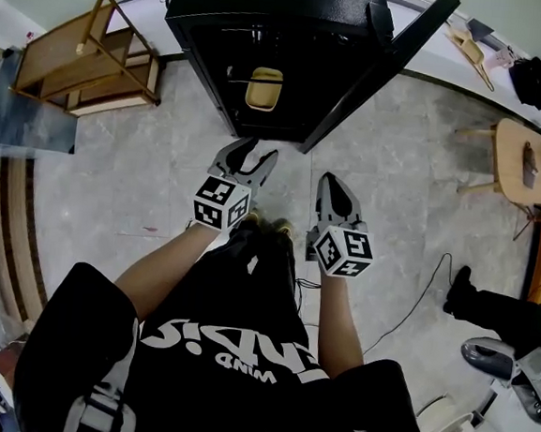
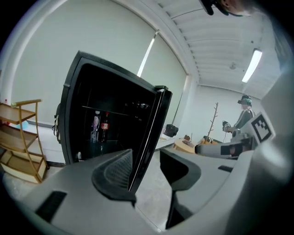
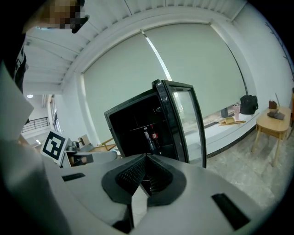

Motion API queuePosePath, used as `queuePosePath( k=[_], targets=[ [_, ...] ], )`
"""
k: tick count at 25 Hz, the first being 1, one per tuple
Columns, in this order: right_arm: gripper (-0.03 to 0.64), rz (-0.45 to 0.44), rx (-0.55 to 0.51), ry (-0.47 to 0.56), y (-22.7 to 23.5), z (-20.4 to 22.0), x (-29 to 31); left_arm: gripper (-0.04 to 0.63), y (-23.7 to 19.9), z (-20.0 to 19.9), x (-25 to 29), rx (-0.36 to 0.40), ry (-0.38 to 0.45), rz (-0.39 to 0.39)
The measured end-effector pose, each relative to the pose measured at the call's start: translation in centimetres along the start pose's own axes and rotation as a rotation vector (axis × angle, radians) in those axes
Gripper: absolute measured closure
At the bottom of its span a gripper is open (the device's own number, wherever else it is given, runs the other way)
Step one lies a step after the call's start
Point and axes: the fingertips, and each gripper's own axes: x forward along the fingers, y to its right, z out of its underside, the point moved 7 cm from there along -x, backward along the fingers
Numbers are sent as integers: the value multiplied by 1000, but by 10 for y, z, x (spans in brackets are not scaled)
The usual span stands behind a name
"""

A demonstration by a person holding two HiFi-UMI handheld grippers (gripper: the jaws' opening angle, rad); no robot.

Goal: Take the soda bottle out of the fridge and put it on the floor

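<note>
The black fridge (image 1: 268, 31) stands on the floor ahead of me with its glass door (image 1: 377, 69) swung open to the right. In the left gripper view a dark soda bottle (image 2: 105, 126) with a red label stands on a shelf inside, beside a clear bottle (image 2: 96, 126). The right gripper view shows the soda bottle (image 3: 154, 137) too. My left gripper (image 1: 254, 153) (image 2: 144, 160) is open and empty, well short of the fridge. My right gripper (image 1: 335, 184) (image 3: 146, 158) is shut with nothing in it, beside the left one.
A wooden shelf rack (image 1: 87, 53) stands left of the fridge. A round wooden table (image 1: 520, 162) is at the right, with a cable (image 1: 413, 303) on the tiled floor and another person's leg (image 1: 497, 320) near it. A tan object (image 1: 264, 87) shows inside the fridge.
</note>
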Motion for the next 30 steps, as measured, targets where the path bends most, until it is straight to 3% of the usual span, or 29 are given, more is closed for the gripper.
queuePosePath(
  k=[5,9,20,25,30],
  targets=[
    [594,-46,-48,-13,4,-20,-7,583,16,-26,-7,-6,-7,5],
    [594,-62,-68,-11,8,-34,-14,589,26,-41,-8,-21,2,19],
    [594,-117,-146,14,2,-69,-36,589,46,-79,-42,85,46,90],
    [594,-75,-158,38,3,-77,-48,589,47,-82,-63,118,77,64],
    [594,-36,-165,63,3,-83,-58,589,44,-80,-83,101,102,25]
  ],
)
